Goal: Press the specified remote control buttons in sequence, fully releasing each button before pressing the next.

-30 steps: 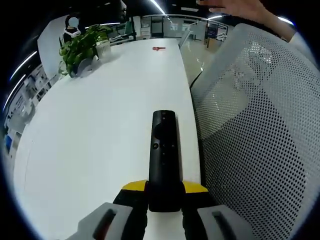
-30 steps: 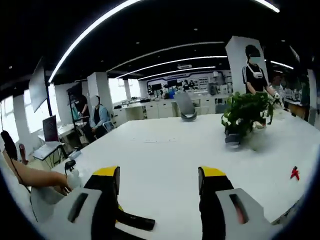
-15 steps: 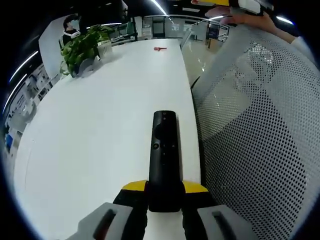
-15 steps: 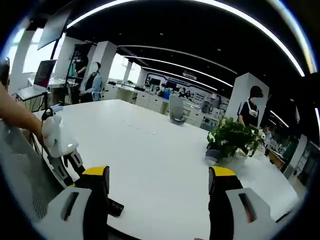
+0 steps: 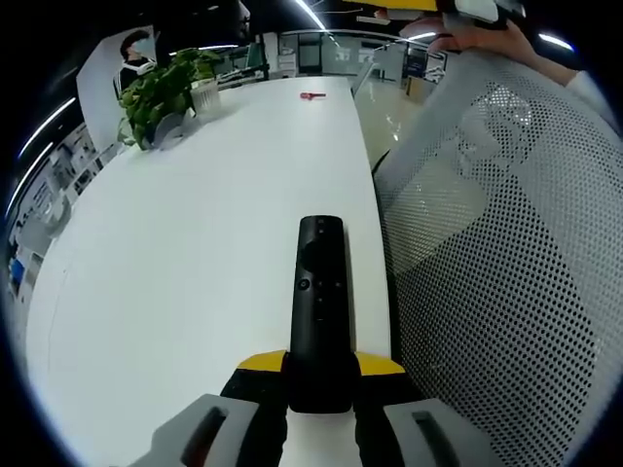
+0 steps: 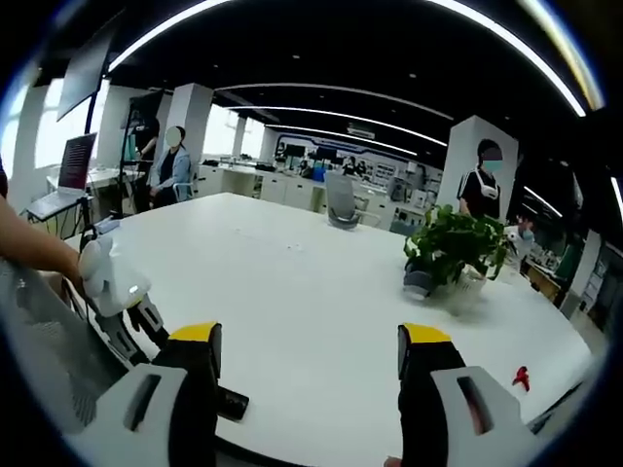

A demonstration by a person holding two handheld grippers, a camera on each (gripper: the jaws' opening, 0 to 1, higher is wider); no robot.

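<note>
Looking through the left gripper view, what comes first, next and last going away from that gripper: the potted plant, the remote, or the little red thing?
1. Remote control: clamped in the left gripper, pointing away along the table's right edge.
2. Potted plant: far off, on the left.
3. Small red object: farthest, near the table's far end.

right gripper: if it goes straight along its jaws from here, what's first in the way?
Probably nothing close. The right gripper is open, and ahead lies bare white table. The potted plant sits off to the right, though depth is unclear.
</note>
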